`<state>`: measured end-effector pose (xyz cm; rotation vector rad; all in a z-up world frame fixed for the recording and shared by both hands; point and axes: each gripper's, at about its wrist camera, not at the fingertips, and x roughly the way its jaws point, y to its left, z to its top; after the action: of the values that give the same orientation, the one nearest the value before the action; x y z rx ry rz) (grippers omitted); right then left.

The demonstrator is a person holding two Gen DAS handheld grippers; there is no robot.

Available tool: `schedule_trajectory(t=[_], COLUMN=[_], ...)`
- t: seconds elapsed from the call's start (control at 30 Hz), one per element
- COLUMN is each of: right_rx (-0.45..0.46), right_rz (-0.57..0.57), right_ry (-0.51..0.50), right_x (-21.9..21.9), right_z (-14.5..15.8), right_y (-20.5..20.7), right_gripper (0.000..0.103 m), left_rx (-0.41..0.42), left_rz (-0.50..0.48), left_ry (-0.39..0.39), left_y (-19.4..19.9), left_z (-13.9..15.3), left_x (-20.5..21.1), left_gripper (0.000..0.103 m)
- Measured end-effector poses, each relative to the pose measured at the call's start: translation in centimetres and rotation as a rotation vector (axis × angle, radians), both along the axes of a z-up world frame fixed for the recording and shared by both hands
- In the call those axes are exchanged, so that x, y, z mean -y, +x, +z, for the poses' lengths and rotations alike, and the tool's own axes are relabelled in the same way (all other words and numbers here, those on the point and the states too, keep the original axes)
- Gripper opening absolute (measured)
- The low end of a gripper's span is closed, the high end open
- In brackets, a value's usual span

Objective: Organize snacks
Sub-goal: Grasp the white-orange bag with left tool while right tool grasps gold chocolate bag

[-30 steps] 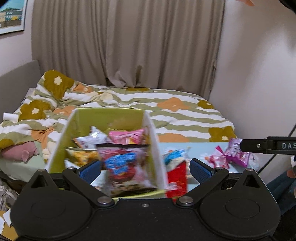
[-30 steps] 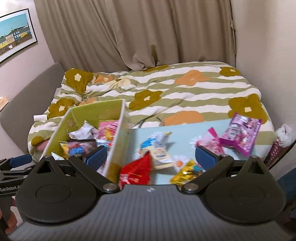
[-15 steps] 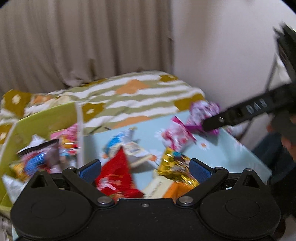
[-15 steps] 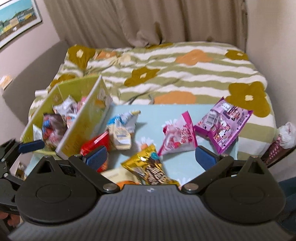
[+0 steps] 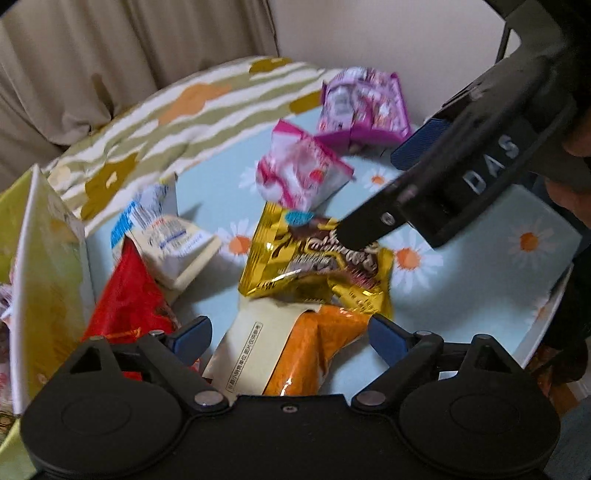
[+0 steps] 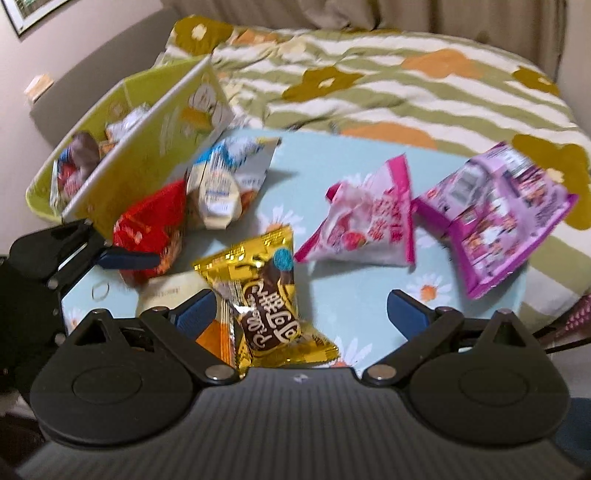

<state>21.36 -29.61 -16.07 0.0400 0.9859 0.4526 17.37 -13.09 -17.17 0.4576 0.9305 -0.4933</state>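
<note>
Loose snack packets lie on a light blue daisy-print table point(image 5: 480, 295). A gold packet point(image 5: 314, 258) point(image 6: 258, 291) lies in the middle, partly on an orange and cream packet point(image 5: 295, 354). A red packet point(image 5: 129, 302) point(image 6: 151, 225) and a white-blue packet point(image 5: 166, 240) point(image 6: 225, 177) lie by the green box point(image 6: 122, 177) point(image 5: 44, 266), which holds several snacks. A pink packet point(image 5: 299, 173) point(image 6: 365, 225) and a purple packet point(image 5: 365, 107) point(image 6: 495, 214) lie farther right. My left gripper point(image 5: 290, 336) is open over the orange packet. My right gripper point(image 6: 301, 314) is open over the gold packet.
A bed with a green, white and orange flower blanket point(image 6: 369, 81) runs behind the table. Beige curtains point(image 5: 110, 55) hang behind it. A white wall point(image 5: 388, 33) is on the right. The right gripper's body point(image 5: 461, 177) crosses the left wrist view above the table.
Both grippers have swung from the green box toward the loose packets and dropped closer to the table. Both stay open and empty.
</note>
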Motion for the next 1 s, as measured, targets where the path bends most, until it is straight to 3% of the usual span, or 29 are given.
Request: schedule_trajectory(t=[0.13, 0.3, 0.4, 1.0], right_rx=[-0.027, -0.037, -0.043, -0.037], right_rz=[0.032, 0.097, 0.125, 0.245], right_ry=[0.009, -0.014, -0.027, -0.079], right_x=[-0.6, -1.5, -2.1, -3.6], right_z=[-1.2, -2.2, -2.6, -3.3], right_y=[0.5, 0.8, 1.0, 2.0], right_gripper=[0.103, 0.103, 0.097, 0.076], left_rx=[-0.041, -0.065, -0.07, -0.086], left_rz=[0.018, 0.02, 0.042, 0.134], left_ry=[0.015, 0.044, 0.031, -0.019], left_y=[1.2, 1.2, 0.8, -1.9], left_z=[-1.2, -2.0, -1.9, -1.7], left_x=[0.0, 0.3, 0.1, 1.8], left_gripper=[0.091, 0.077, 0.073, 0.07])
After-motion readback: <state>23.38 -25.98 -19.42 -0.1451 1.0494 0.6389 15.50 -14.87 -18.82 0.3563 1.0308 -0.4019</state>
